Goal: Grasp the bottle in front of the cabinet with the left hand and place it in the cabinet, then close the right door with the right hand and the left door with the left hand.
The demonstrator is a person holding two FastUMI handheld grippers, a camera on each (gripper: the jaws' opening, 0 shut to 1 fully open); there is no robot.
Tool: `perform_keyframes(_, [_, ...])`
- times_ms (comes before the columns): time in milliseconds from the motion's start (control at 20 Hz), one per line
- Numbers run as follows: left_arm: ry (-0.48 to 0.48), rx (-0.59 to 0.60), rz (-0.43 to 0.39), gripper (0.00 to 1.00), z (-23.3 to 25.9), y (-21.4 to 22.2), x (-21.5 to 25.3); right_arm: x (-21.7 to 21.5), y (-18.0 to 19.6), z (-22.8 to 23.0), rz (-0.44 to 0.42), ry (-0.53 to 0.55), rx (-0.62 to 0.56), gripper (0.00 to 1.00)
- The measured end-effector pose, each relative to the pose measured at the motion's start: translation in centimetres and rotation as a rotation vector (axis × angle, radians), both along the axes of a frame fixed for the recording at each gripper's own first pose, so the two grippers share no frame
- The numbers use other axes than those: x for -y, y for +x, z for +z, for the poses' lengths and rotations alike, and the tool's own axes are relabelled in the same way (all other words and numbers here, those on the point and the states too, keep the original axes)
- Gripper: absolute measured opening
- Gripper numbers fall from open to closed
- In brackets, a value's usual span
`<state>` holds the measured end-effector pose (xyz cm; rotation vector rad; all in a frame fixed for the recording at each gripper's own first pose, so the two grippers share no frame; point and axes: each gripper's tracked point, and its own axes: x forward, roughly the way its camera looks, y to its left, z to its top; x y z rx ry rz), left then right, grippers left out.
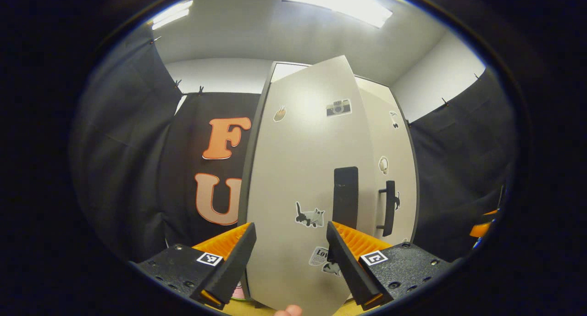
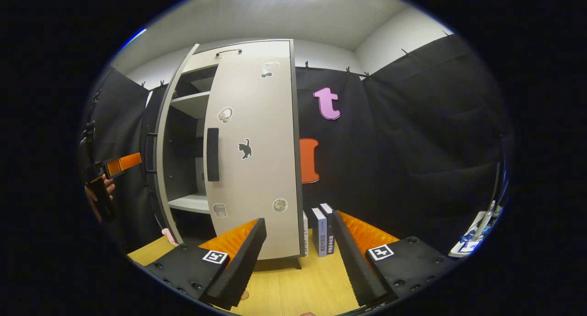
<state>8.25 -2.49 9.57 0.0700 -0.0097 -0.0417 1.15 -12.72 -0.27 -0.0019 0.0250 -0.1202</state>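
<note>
While your left gripper [image 1: 290,256] has released jaws framing the half-open pale grey left door [image 1: 307,178], your right gripper [image 2: 298,256] gapes before the shut right door [image 2: 252,160].

This was a staged recording booth set inside a plain room, not a lived-in home. Black cloth [image 2: 412,137] hung clipped to the walls on either side of a pale, sticker-dotted cabinet [image 2: 250,160]. Above the cabinet ran ceiling strip lights [image 1: 337,2]; beside its foot, books [image 2: 322,229] stood on a wooden tabletop [image 2: 293,284].
</note>
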Motion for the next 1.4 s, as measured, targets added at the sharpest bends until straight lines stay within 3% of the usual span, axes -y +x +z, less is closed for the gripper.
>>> perform_keyframes(400, [-0.001, 0.002, -0.027, 0.95, 0.4, -0.9, 1.0, -0.8, -0.3, 0.1, 0.016, 0.001, 0.006, 0.95])
perform_keyframes(800, [-0.024, -0.038, 0.007, 0.95, -3.2, -4.9, 1.4, -3.5, 0.4, -0.5, 0.072, 0.008, -0.003, 0.95])
perform_keyframes(1100, [-0.015, -0.004, 0.095, 0.94, -4.6, -8.6, 0.1, -5.4, 1.2, -1.9, 0.107, 0.024, -0.028, 0.95])
perform_keyframes(1400, [-0.007, -0.05, 0.18, 0.95, -6.8, -11.4, -2.1, -7.0, 1.3, -2.5, 0.142, 0.023, -0.016, 0.95])
